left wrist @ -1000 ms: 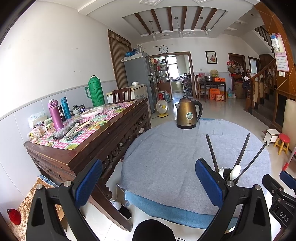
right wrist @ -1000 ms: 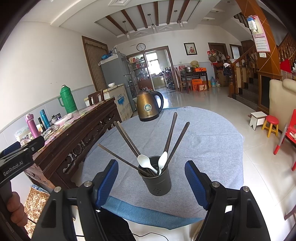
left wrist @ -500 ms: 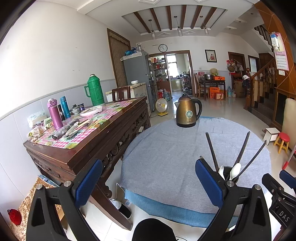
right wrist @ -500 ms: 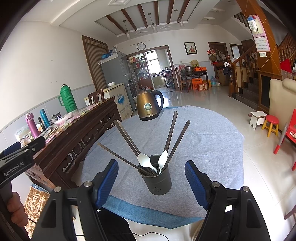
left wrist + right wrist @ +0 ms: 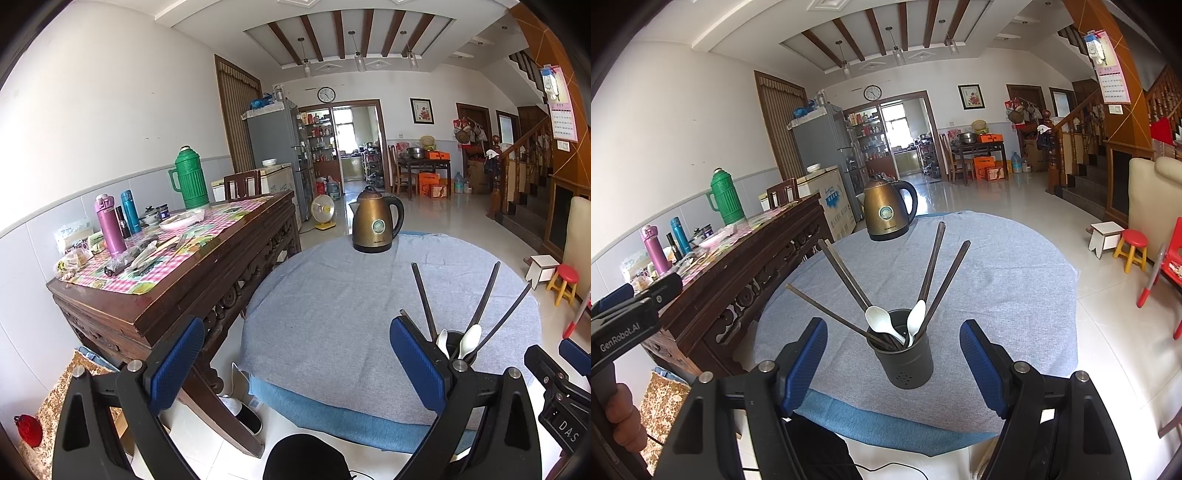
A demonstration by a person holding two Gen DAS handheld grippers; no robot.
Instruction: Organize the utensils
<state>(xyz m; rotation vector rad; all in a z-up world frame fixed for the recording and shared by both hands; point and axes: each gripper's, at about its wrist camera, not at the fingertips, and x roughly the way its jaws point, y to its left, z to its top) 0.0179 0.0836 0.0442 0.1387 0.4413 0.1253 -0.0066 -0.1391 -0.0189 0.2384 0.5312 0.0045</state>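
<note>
Chopsticks and two white spoons stand in the dark utensil holder we see at lower center of the right wrist view, on the grey-clothed table. Our right gripper and left gripper both hold their fingers apart, empty.

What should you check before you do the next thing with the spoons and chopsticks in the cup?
1. Right gripper open: ok.
2. Left gripper open, holding nothing: ok.
3. Holder cup upright on the grey cloth: ok.
4. Two white spoons and the dark chopsticks stand inside the cup: ok.
5. Kettle far behind the cup: ok.
6. Any utensil left outside on the cloth: none seen; near edge cannot tell.
</note>
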